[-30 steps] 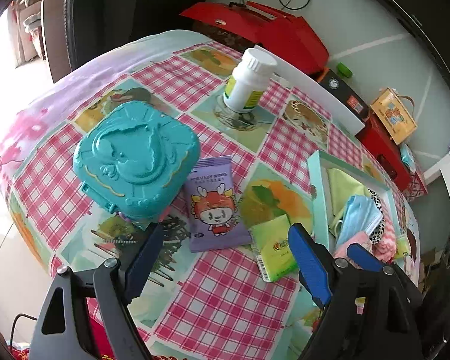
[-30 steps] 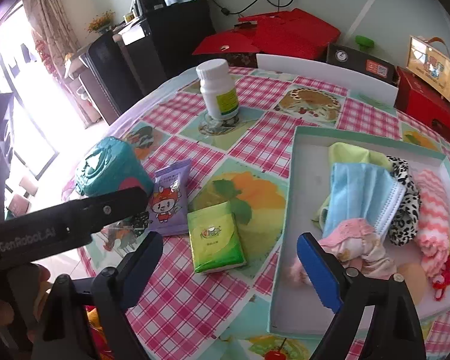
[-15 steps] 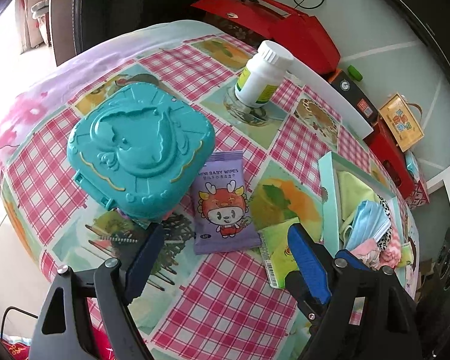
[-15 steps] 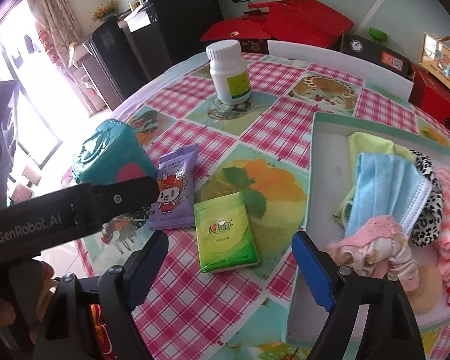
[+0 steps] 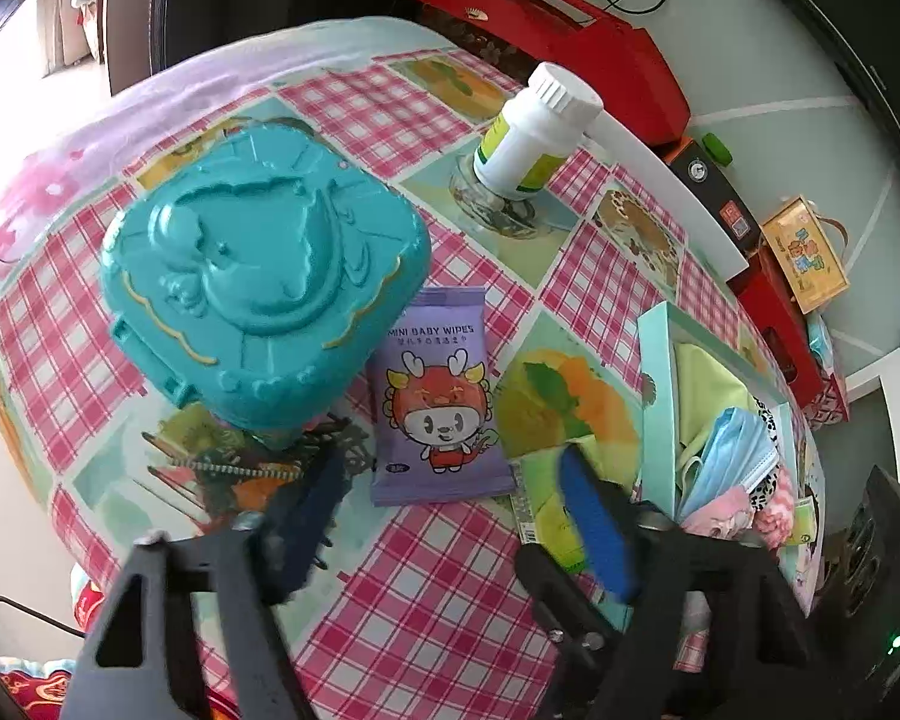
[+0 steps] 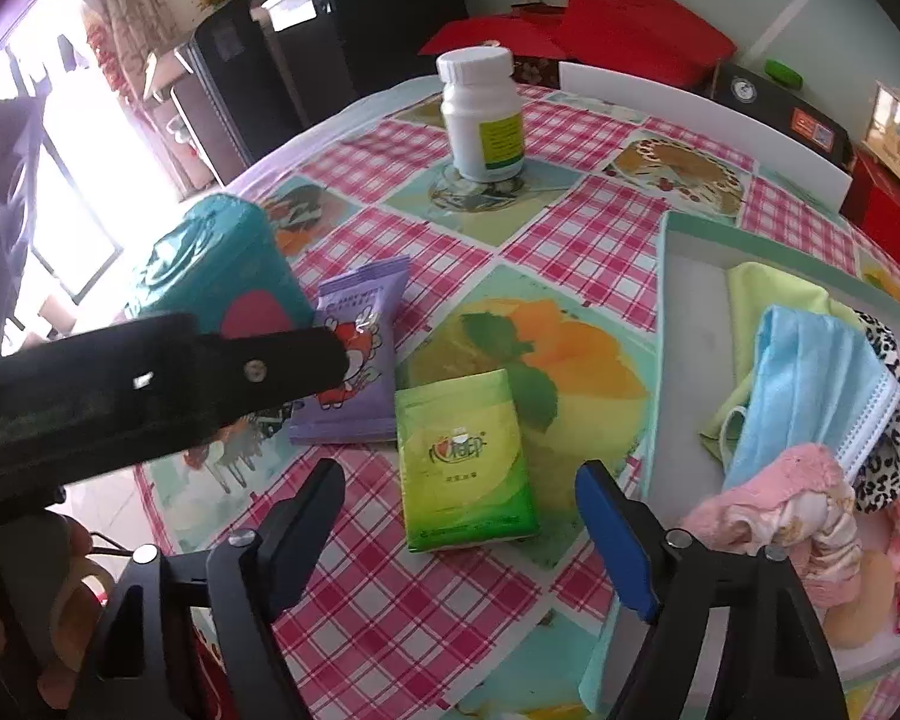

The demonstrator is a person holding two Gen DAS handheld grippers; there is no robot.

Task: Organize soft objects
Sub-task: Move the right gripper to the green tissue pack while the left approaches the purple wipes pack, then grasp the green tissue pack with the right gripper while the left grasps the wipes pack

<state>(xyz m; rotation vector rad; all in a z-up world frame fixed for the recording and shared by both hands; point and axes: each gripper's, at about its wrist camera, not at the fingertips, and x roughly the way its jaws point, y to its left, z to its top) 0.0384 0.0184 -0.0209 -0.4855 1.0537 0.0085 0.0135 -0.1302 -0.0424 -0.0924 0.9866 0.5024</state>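
Observation:
A purple baby wipes pack (image 5: pixel 435 402) lies flat on the checked tablecloth, also in the right wrist view (image 6: pixel 354 360). A green tissue pack (image 6: pixel 465 459) lies beside it, partly behind my left gripper's right finger in the left wrist view (image 5: pixel 549 498). A pale green tray (image 6: pixel 684 360) on the right holds a blue face mask (image 6: pixel 810 372), a yellow-green cloth, a pink plush piece and a leopard scrunchie. My left gripper (image 5: pixel 450 504) is open just short of the wipes pack. My right gripper (image 6: pixel 459 516) is open around the near end of the tissue pack.
A teal plastic case (image 5: pixel 258 276) stands left of the wipes. A white pill bottle (image 6: pixel 483 114) stands further back. Red boxes (image 5: pixel 570 42) and a white board line the far table edge. My left gripper's arm (image 6: pixel 150 384) crosses the right wrist view.
Both grippers have moved forward and lower toward the table. The wipes pack now sits between the left fingers' line, the tissue pack between the right fingers. Both stayed open.

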